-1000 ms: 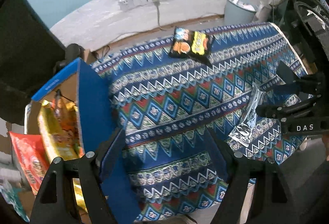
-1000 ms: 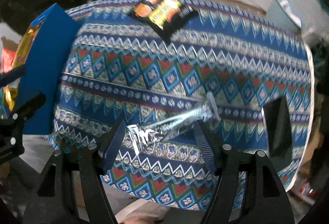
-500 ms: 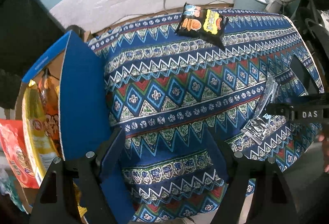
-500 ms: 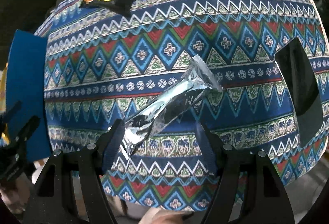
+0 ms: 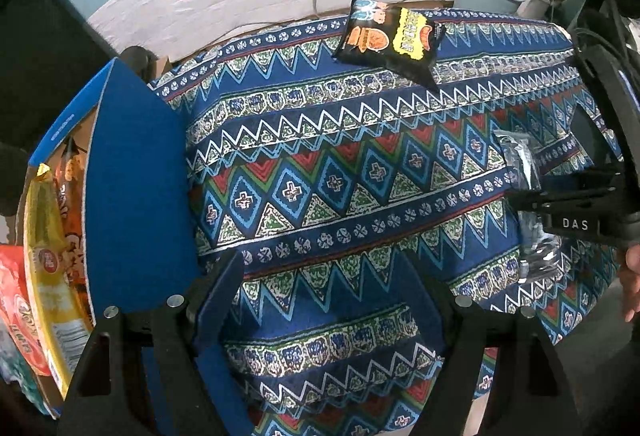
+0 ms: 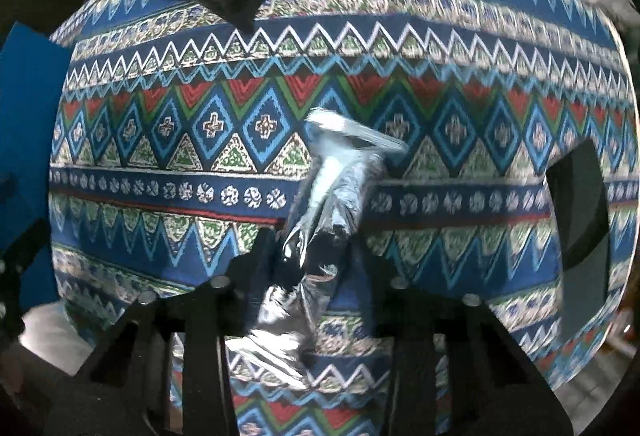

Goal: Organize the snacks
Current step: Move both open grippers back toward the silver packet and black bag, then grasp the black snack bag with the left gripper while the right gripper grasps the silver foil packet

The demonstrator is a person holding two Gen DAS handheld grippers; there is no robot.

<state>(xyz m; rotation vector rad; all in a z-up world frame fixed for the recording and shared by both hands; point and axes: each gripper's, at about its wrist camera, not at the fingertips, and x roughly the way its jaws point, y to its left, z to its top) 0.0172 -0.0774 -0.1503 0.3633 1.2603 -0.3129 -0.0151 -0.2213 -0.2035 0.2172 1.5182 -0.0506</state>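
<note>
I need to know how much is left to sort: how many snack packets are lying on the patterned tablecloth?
2. The black chip bag lies near the far edge; the silver packet is by the near edge, between the right gripper fingers. More packets stand in the blue box, off the cloth.
</note>
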